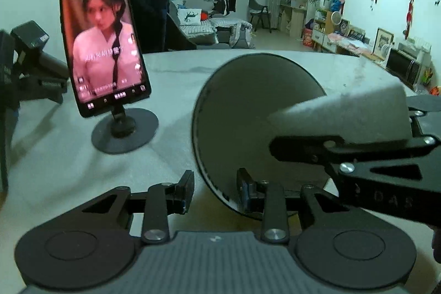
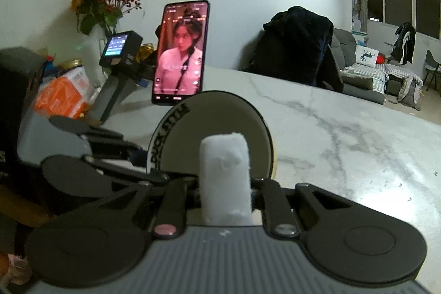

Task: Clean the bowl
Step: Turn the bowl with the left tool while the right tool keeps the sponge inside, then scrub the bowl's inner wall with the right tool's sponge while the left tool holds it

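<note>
Bowl (image 1: 242, 128) stands tilted on edge on the worktop (image 1: 171, 73), just right of the phone (image 1: 103, 37) on its stand. Left tongs (image 1: 215, 190) straddle the bowl's lower rim, 1 finger inside, 1 outside; whether the pads press it I cannot tell. Right tongs (image 2: 226, 192) are clamped on a white sponge (image 2: 224, 175), whose tip reaches into the bowl.
</note>
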`<state>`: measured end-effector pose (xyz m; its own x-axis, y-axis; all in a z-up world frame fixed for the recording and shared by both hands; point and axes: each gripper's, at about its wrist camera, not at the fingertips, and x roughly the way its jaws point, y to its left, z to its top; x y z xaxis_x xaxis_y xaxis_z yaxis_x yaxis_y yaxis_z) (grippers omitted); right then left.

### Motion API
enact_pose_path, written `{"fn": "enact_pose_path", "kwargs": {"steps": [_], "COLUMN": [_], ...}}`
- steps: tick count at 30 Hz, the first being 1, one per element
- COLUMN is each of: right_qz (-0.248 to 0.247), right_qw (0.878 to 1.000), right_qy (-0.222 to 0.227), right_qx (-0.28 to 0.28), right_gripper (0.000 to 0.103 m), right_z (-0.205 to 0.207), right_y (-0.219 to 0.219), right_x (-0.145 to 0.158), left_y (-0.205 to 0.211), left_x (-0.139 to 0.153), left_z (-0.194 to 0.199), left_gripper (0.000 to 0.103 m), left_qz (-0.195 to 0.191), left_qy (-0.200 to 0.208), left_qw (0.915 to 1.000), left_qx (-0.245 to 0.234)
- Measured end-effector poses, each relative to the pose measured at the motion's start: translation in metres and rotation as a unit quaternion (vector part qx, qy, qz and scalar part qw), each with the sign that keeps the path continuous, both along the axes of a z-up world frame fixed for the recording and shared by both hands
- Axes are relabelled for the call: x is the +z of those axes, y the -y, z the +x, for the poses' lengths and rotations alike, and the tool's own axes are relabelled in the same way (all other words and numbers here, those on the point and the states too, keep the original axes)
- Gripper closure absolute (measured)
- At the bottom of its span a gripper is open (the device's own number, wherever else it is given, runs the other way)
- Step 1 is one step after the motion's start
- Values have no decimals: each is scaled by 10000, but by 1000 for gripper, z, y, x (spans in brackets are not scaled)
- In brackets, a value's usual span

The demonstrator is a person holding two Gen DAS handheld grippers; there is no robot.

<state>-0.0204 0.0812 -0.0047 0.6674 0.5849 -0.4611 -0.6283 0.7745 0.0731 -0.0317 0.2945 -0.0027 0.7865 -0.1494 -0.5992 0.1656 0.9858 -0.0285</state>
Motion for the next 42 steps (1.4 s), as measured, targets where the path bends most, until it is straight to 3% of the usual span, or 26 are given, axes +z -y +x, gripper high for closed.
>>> {"fn": "enact_pose_path", "kwargs": {"steps": [8, 22, 33, 42], "right_qz": [80, 443, 638, 634], "right_qw": [9999, 9990, 9976, 9977], "right_qy": [82, 70, -174, -79], "right_qx": [-104, 6, -205, -209], "right_gripper": [86, 85, 87, 85], "right_z": [-1, 10, 20, 20], "right_y": [-5, -44, -24, -27], "right_x": [4, 13, 7, 10], "left_y": [5, 16, 15, 15], "left_x": [-8, -1, -4, -4], "left_z": [-17, -15, -9, -9], "left_gripper": [66, 66, 64, 64], "left_qz": [-13, 5, -15, -32], "left_qy": [231, 253, 248, 245], "left_qw": [9996, 9995, 9996, 9996], "left_qx": [171, 191, 164, 165]}}
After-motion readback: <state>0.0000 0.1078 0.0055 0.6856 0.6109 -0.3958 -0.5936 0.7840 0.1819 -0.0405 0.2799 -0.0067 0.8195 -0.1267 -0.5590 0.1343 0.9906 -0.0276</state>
